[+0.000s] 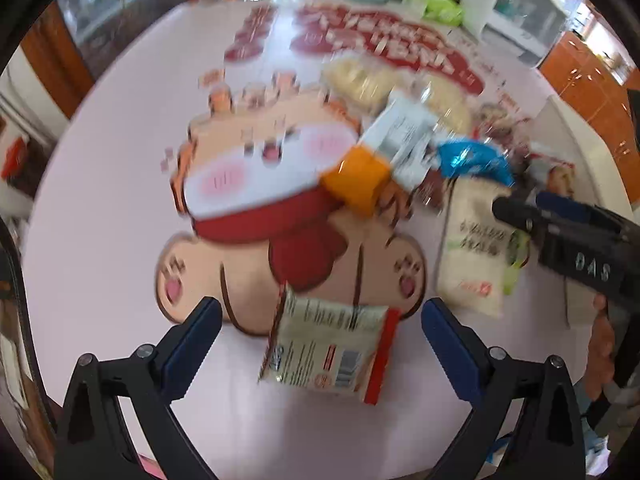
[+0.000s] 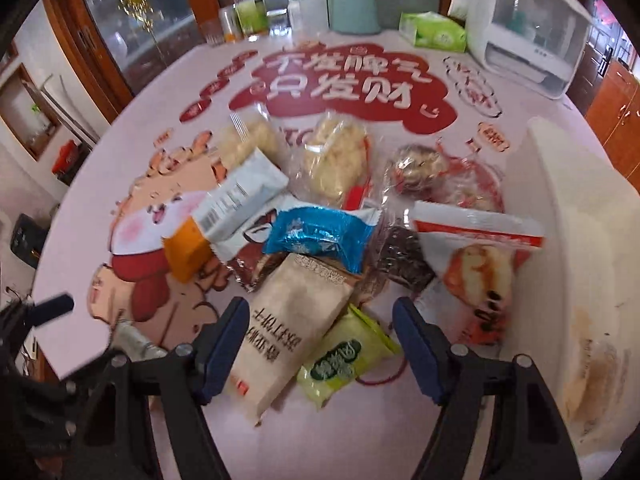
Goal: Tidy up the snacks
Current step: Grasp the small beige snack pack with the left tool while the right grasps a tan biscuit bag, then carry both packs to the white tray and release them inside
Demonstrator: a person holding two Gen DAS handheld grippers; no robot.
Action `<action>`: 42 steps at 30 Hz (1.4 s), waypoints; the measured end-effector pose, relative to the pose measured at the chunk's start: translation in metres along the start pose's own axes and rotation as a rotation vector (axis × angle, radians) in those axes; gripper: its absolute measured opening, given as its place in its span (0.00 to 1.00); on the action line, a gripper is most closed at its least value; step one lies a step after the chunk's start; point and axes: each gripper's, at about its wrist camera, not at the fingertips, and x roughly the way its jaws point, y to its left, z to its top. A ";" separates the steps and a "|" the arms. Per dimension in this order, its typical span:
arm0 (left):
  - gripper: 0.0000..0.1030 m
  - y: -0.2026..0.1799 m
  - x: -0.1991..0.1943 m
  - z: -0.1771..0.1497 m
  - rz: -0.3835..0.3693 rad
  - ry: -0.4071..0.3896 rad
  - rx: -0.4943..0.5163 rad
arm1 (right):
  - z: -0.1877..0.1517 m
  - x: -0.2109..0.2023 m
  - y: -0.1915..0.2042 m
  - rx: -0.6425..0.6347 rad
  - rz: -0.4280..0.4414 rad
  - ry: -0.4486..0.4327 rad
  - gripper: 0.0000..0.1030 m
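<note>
On the pink cartoon-printed table (image 1: 100, 200), a small beige snack packet with a red edge (image 1: 332, 356) lies between the wide fingers of my left gripper (image 1: 320, 314), which is open and not touching it. My right gripper (image 2: 320, 314) is open over a snack pile. A beige cracker packet (image 2: 296, 320) and a green packet (image 2: 348, 360) lie between its fingers, not pinched. Beyond them are a blue packet (image 2: 320, 240), a white-and-orange packet (image 2: 232, 216), a red-and-white packet (image 2: 476, 264) and two clear bags of pale snacks (image 2: 336, 160). The left wrist view shows the right gripper (image 1: 520, 206) above the cracker packet (image 1: 472, 256).
A white box (image 2: 580, 240) stands at the table's right edge beside the pile. At the back are a green tissue pack (image 2: 434, 32), a white appliance (image 2: 528, 40), a teal jar (image 2: 356, 8) and bottles. A person's hand (image 1: 600, 340) holds the right gripper.
</note>
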 end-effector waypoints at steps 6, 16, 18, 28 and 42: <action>0.97 0.008 0.019 -0.014 -0.015 0.049 -0.033 | 0.001 0.028 0.006 -0.029 -0.015 0.039 0.61; 0.97 -0.006 0.039 -0.019 0.008 0.095 -0.013 | 0.007 0.029 0.018 -0.080 0.050 -0.007 0.37; 0.97 -0.013 0.042 -0.020 0.039 0.089 0.019 | 0.010 0.024 0.018 -0.071 0.078 -0.020 0.27; 0.50 -0.024 0.032 -0.019 0.061 0.035 0.071 | 0.009 -0.003 0.017 -0.055 0.142 -0.046 0.12; 0.49 -0.051 -0.049 0.006 0.052 -0.169 0.116 | 0.008 -0.065 -0.002 -0.030 0.196 -0.140 0.11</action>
